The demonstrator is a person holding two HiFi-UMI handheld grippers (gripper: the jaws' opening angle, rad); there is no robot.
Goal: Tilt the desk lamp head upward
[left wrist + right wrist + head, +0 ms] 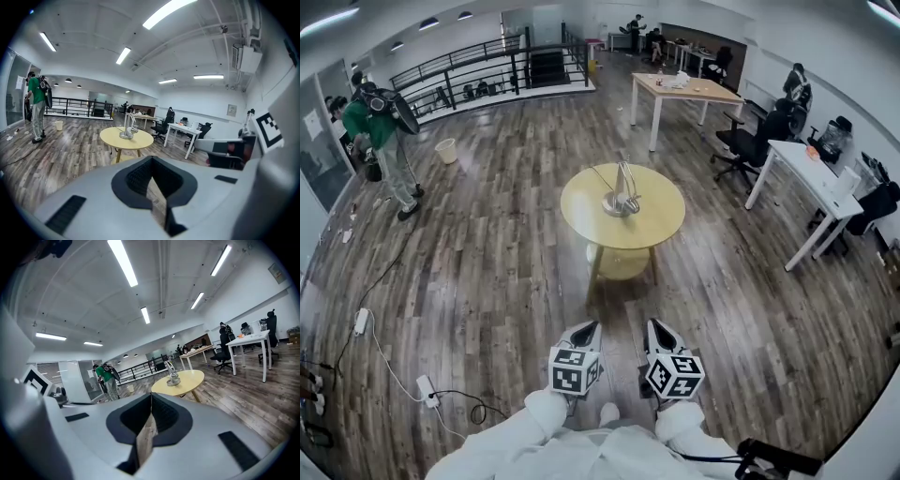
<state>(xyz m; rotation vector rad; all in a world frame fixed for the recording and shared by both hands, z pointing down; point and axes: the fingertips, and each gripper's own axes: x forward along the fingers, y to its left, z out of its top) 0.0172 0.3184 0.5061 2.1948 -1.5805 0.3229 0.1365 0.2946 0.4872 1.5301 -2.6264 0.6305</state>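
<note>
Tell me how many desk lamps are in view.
1. The lamp stands near the middle of the round table. Things on the far desks are too small to rule out another.

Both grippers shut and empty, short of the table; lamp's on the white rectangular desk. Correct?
Not quite. The desk lamp stands on the round yellow table, not on a white desk; the head view shows it. The rest holds: the left gripper and the right gripper are shut, empty and short of the table.
</note>
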